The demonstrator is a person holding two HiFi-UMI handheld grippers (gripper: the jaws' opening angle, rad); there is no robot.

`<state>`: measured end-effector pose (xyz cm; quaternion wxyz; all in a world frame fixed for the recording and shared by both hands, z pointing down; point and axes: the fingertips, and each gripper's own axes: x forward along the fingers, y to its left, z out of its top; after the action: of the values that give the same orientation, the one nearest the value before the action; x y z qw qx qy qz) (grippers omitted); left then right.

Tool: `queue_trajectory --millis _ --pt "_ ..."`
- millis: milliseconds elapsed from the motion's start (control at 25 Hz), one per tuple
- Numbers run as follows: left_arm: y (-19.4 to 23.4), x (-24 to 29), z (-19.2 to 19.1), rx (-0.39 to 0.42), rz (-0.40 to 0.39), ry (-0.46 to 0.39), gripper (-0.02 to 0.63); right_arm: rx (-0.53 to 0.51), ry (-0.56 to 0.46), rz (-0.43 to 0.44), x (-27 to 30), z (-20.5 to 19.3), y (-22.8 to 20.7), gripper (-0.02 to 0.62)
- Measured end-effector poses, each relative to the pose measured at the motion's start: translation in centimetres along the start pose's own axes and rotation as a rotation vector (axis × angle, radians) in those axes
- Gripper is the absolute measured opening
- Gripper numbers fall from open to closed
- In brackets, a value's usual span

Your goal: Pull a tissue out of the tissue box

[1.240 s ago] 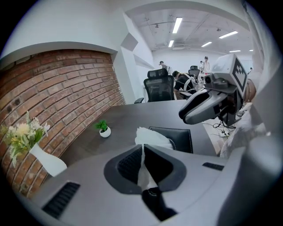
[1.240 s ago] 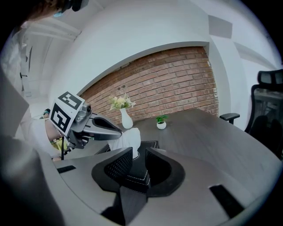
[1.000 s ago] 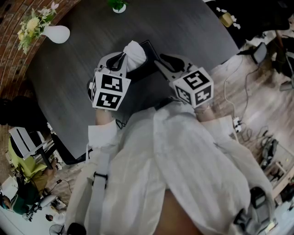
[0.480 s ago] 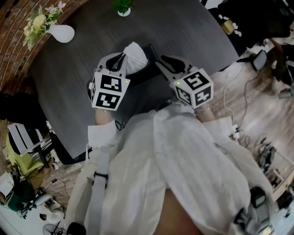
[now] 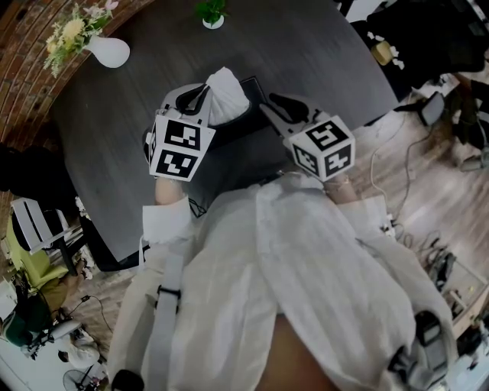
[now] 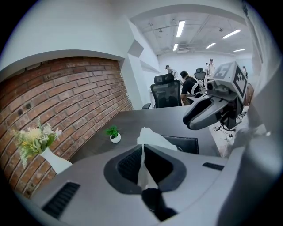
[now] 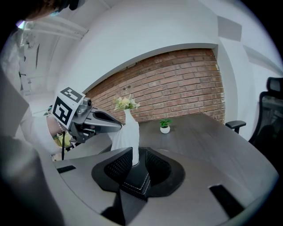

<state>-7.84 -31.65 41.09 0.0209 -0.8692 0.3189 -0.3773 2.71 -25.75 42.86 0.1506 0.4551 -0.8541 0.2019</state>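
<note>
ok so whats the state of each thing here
left gripper: shut on the tissue
right gripper: shut on the tissue box
tissue: partly pulled out, lower end at the box
tissue box: on the table, held
vase: upright
potted plant: upright

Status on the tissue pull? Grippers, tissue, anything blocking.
Left gripper shut on the tissue, partly out of the tissue box. Right gripper clamped on that box's edge. Vase and potted plant stand clear, far across the table.
</note>
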Motion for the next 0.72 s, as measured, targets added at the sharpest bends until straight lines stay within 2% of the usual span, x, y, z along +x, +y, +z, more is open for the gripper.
queue_trajectory --millis 720 --pt "1.6 -1.0 0.5 -0.021 0.054 -0.041 0.015 -0.004 0.002 0.01 0.8 0.2 0.3 0.087"
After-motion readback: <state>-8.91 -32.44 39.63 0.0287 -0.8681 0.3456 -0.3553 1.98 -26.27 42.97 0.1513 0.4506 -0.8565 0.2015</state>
